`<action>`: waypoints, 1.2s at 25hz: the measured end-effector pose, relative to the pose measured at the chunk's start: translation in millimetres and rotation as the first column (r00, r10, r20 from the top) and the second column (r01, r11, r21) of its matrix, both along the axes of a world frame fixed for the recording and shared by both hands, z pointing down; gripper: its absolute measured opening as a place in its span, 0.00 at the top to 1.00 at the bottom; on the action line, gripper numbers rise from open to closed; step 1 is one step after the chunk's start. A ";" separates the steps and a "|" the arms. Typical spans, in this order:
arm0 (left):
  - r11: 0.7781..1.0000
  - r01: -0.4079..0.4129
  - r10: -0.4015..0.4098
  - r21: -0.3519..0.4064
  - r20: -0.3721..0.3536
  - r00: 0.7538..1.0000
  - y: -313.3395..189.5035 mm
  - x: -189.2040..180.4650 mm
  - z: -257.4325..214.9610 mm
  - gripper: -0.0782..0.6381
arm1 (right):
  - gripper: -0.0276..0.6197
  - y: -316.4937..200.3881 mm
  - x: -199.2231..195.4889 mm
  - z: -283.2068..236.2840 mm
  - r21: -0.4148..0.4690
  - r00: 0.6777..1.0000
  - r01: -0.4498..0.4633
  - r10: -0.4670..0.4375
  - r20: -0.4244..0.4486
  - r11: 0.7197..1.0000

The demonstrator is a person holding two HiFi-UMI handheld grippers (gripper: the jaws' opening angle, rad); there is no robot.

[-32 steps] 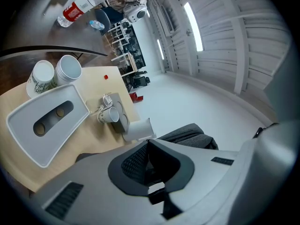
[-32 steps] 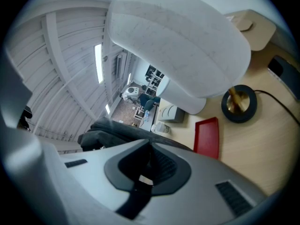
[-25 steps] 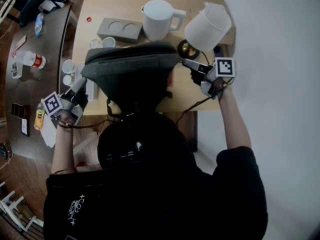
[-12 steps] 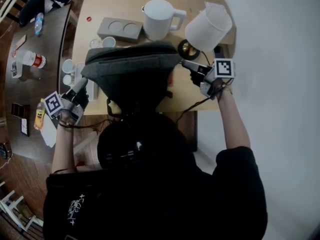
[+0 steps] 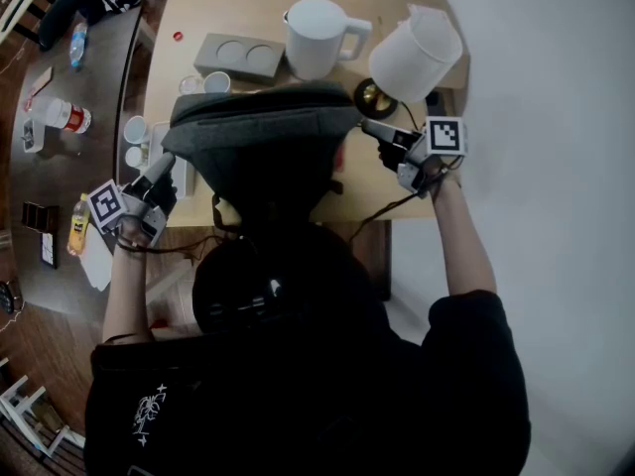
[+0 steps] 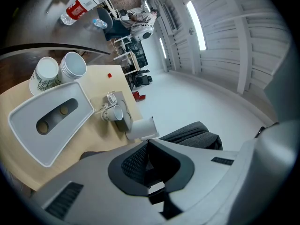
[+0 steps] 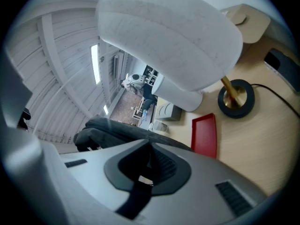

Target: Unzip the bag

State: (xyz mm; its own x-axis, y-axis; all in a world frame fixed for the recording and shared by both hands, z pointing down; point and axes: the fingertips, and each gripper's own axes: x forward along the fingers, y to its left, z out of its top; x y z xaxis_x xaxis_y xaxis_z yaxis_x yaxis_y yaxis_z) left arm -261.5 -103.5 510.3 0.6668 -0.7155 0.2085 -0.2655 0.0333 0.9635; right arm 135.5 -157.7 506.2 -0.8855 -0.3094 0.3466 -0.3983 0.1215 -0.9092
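Looks like unzipping hasn't started: left gripper [image 5: 162, 170] and right gripper [image 5: 369, 127] flank the bag [image 5: 260, 152], fingers pressed together on nothing, so next up is finding the zipper pull.

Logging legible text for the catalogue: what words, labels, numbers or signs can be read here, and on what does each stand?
No text can be read in any view.
Bottle, red and white label: too small and blurred to read.
Paper cup, green print: too blurred to read.
Black shirt, white print: too small to read.
Left marker cube and right marker cube: black-and-white square patterns, no words.
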 end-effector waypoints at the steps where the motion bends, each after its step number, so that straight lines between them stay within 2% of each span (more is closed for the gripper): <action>1: 1.000 0.001 -0.001 -0.001 -0.002 1.000 -0.1 0.0 -0.3 0.89 | 0.94 -0.1 0.4 0.4 -0.002 1.000 -0.002 0.002 -0.003 1.000; 23: 1.000 0.000 0.000 -0.006 0.000 1.000 1.6 0.2 3.2 0.89 | 0.94 1.3 -1.7 2.2 -0.009 1.000 0.000 0.000 0.018 1.000; 30: 1.000 0.000 0.000 -0.014 -0.002 1.000 1.9 0.0 6.7 0.89 | 0.94 1.1 0.3 6.4 -0.013 1.000 0.000 0.000 -0.001 1.000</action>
